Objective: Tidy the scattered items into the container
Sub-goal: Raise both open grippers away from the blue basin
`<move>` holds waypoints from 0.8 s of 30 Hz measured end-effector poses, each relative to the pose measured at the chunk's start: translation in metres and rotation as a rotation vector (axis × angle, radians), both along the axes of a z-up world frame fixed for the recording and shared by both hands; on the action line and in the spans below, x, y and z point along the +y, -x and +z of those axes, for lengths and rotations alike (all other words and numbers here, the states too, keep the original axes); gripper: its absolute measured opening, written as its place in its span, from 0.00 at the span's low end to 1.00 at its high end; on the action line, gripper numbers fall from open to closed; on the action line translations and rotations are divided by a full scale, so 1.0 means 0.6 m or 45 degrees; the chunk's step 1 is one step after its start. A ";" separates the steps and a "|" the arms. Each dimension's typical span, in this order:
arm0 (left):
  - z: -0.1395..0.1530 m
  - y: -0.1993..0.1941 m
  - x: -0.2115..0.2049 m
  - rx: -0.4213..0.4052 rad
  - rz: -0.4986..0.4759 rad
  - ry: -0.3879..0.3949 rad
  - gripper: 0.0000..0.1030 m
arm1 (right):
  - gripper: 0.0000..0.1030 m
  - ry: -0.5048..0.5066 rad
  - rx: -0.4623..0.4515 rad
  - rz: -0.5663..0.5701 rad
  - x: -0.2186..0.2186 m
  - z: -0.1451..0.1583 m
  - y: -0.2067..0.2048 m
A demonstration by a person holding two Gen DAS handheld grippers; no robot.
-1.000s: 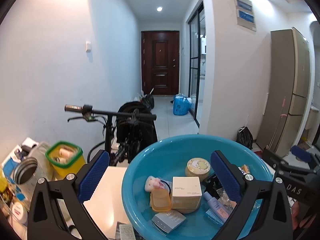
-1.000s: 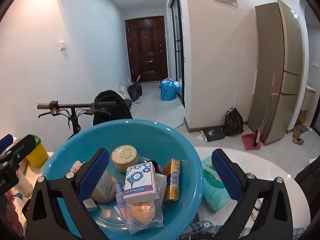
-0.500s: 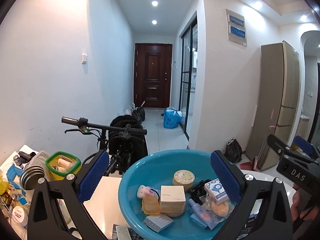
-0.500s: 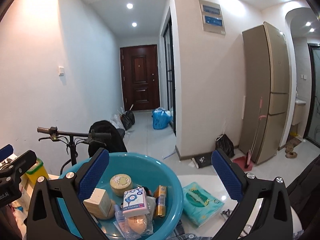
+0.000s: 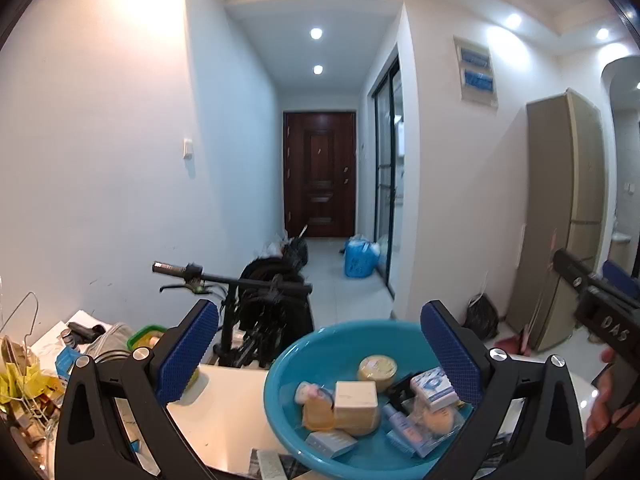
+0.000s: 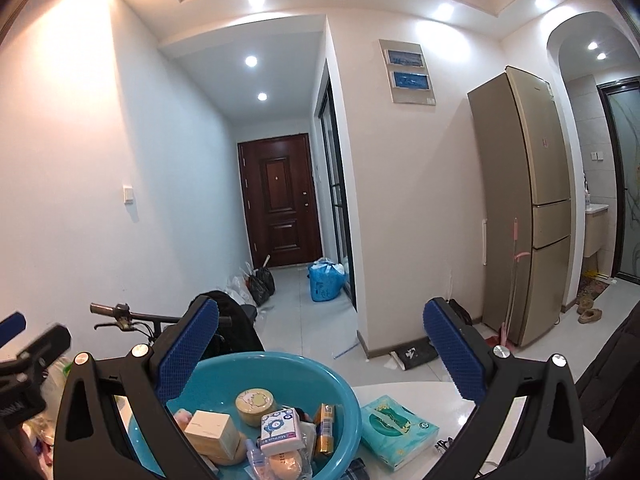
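left wrist view
left tongs [image 5: 318, 354]: wide apart, holding nothing, above the desk.
round teal plastic basin [image 5: 298, 350]: on the white desk [image 5: 228, 412], near right.
in basin: cream square box [image 5: 356, 396], round tan tin [image 5: 377, 367], blue-white tissue pack [image 5: 434, 386].
right edge: right tongs [image 5: 600, 312] in a hand [image 5: 610, 400].

right wrist view
right tongs [image 6: 320, 354]: wide apart, holding nothing.
basin [image 6: 332, 378]: near left, filled.
green tissue pack [image 6: 394, 434]: on the desk just right of the basin, outside it.
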State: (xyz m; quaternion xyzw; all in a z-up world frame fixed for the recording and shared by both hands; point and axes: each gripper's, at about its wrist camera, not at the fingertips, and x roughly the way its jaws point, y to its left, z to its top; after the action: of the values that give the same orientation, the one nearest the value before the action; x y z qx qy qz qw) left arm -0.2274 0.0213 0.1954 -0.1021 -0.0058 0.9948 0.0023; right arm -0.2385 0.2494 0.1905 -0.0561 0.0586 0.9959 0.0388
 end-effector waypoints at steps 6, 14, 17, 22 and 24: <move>0.019 -0.032 -0.010 0.060 -0.026 -0.034 1.00 | 0.99 0.037 0.008 0.038 0.006 0.014 -0.017; 0.033 -0.057 -0.014 0.099 -0.027 -0.043 1.00 | 0.99 0.054 0.023 0.094 0.005 0.030 -0.042; 0.035 -0.067 -0.009 0.117 -0.041 -0.045 1.00 | 0.99 0.036 0.036 0.114 -0.001 0.035 -0.051; 0.037 -0.074 0.000 0.102 -0.056 -0.042 1.00 | 0.99 0.015 0.061 0.124 -0.011 0.041 -0.064; 0.038 -0.078 -0.001 0.089 -0.073 -0.064 1.00 | 0.99 0.026 0.059 0.127 -0.012 0.041 -0.065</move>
State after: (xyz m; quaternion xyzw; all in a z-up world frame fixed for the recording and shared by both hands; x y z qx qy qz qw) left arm -0.1804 0.0208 0.2184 -0.0674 -0.0280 0.9968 0.0336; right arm -0.1996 0.2420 0.2150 -0.0364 0.0667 0.9970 -0.0127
